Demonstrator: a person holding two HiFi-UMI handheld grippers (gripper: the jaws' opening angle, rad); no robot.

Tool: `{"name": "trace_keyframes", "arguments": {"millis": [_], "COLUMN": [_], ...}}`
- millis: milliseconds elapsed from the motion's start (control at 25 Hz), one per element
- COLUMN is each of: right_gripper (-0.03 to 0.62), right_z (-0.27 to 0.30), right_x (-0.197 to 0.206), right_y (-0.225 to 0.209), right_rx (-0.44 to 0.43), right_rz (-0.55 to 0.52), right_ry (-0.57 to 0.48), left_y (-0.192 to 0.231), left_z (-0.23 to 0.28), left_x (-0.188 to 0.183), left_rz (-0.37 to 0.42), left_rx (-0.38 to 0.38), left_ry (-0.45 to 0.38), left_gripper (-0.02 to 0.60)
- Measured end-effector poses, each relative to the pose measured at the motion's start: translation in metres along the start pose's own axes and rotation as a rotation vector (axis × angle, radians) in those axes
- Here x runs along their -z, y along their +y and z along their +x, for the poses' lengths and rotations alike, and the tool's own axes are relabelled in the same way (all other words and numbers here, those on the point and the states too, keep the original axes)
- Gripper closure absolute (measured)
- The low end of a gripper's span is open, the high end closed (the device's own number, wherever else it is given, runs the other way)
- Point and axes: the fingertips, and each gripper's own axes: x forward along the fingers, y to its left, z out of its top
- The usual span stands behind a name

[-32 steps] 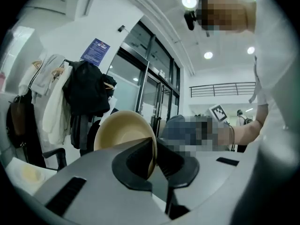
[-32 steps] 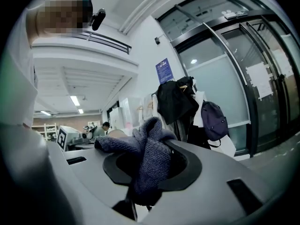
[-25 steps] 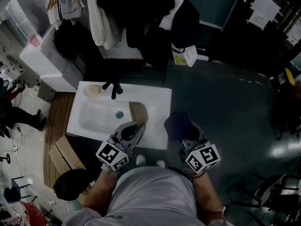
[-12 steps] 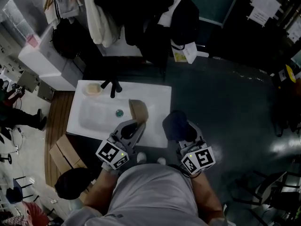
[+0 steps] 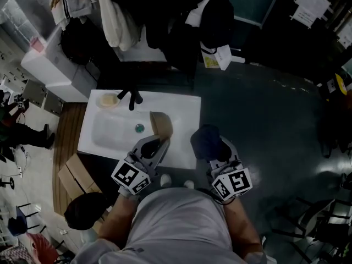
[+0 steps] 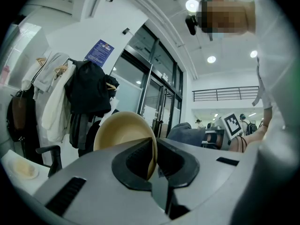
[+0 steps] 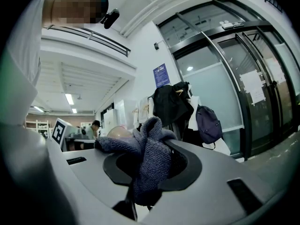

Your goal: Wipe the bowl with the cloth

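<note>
Bowl, tan and tipped on edge, is held in the head view by the left claw over the near corner of the white sink, with the right claw carrying a dark cloth just beside it. In the left gripper view, that claw pinches the bowl's rim. In the right gripper view, the claw is clamped on the bunched blue-grey cloth.

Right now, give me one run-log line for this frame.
left gripper: shut on rim of tan bowl | right gripper: shut on blue-grey cloth | bowl over white sink, cloth to its right, apart | wipe: not yet begun
</note>
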Motion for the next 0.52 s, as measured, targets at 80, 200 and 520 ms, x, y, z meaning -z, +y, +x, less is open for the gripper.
{"name": "trace_keyframes", "arguments": {"millis": [80, 200, 520], "right_gripper": [0.497, 0.497, 0.497], "right_z": [-0.0001, -0.0011, -0.0078], "right_x": [-0.0012, -0.0017, 0.0001], "right_y": [-0.001, -0.0015, -0.0038], "right_rx": [0.002, 0.003, 0.011], "right_rz": [-0.002, -0.002, 0.012], "right_ry": [-0.004, -0.007, -0.003], "left_y": [-0.0015, -0.0044, -0.0061], "left_z": [0.0008, 0.0006, -0.0035], "left_x": [0.0008, 0.0029, 0.0012], "left_rz": [0.003, 0.01, 0.017], "left_rx": [0.004, 0.007, -0.009], "left_ry": [0.005, 0.013, 0.014], "left_gripper": [0.561, 0.561, 0.561]}}
